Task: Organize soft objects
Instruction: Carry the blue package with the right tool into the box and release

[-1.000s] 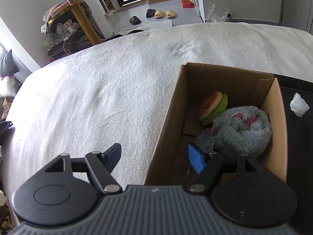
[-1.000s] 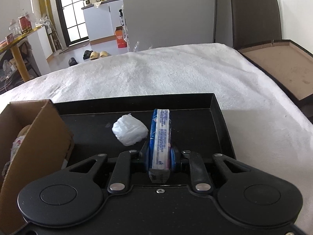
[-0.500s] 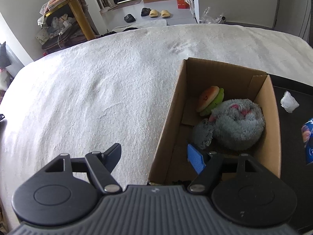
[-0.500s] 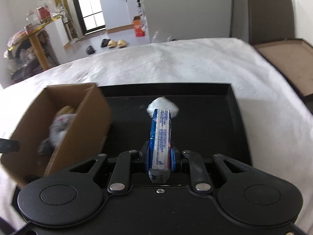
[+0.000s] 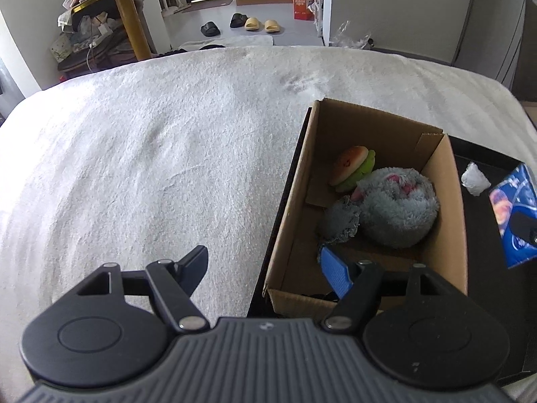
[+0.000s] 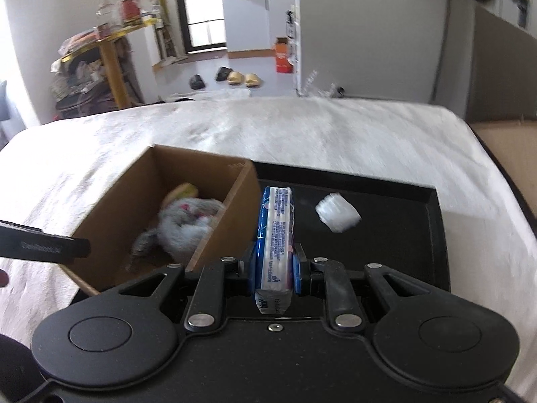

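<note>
An open cardboard box (image 5: 292, 208) (image 6: 114, 205) holds a plush burger (image 5: 352, 168), a grey fluffy toy (image 5: 399, 211) (image 6: 188, 221) and a small grey cloth (image 5: 340, 220). My left gripper (image 5: 265, 268) is open and empty, straddling the box's near left wall. My right gripper (image 6: 274, 262) is shut on a blue tissue pack (image 6: 275, 235), held above the black tray (image 6: 419, 235) just right of the box; the pack (image 5: 513, 215) also shows at the right edge of the left wrist view. A white crumpled wad (image 6: 337, 216) (image 5: 475, 179) lies on the tray.
Box and tray rest on a white fuzzy bed cover (image 5: 151, 154). A flat brown board (image 6: 510, 147) lies at the bed's right. Beyond the bed stand a cluttered yellow table (image 5: 131, 23) and slippers (image 5: 258, 23) on the floor.
My right gripper rose and swung left with the tissue pack, so the box now fills its left view. My left gripper drew back a little, showing more of the box.
</note>
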A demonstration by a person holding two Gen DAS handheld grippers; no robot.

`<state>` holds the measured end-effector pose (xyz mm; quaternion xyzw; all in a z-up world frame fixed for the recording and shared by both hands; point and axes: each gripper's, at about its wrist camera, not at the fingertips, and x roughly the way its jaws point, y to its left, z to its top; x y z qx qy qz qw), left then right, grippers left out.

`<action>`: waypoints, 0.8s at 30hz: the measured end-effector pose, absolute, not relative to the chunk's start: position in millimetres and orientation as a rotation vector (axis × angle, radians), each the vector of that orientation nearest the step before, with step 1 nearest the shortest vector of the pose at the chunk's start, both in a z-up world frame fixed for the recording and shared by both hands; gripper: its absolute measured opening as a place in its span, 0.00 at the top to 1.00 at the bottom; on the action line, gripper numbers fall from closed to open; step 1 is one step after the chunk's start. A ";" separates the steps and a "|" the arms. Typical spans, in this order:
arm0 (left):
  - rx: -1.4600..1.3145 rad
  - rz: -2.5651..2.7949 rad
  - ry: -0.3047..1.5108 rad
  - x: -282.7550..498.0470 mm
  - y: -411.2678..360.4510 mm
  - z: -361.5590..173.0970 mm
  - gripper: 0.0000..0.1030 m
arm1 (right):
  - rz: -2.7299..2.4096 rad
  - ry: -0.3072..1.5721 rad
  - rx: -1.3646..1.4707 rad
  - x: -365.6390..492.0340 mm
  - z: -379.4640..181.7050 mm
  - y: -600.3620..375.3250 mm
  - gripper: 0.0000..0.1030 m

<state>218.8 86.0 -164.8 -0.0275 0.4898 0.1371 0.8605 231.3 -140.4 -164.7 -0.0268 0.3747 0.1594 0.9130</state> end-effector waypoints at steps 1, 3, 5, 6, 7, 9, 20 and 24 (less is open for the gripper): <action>-0.063 0.283 1.022 217.7 87.4 -164.6 0.29 | 0.340 0.764 -0.065 230.6 -161.1 -136.4 0.81; -0.083 0.270 1.013 215.4 90.9 -164.4 0.29 | 0.363 0.753 -0.084 229.6 -155.5 -127.5 0.81; -0.100 0.255 1.007 214.4 93.9 -165.4 0.29 | 0.390 0.749 -0.097 228.0 -151.4 -118.5 0.80; -0.108 0.249 1.008 213.7 96.2 -165.6 0.30 | 0.401 0.747 -0.107 227.4 -149.6 -113.7 0.80; -0.117 0.243 1.009 213.5 98.2 -166.6 0.31 | 0.410 0.744 -0.116 227.0 -148.2 -109.2 0.80; -0.141 0.223 1.009 212.9 102.1 -168.8 0.33 | 0.424 0.739 -0.136 227.1 -145.6 -99.8 0.80; -0.254 0.150 1.011 212.2 115.5 -181.1 0.61 | 0.497 0.779 -0.203 225.5 -152.6 -57.2 0.80; -0.271 0.140 0.997 211.8 116.2 -185.3 0.87 | 0.504 0.801 -0.233 224.7 -161.4 -45.6 0.80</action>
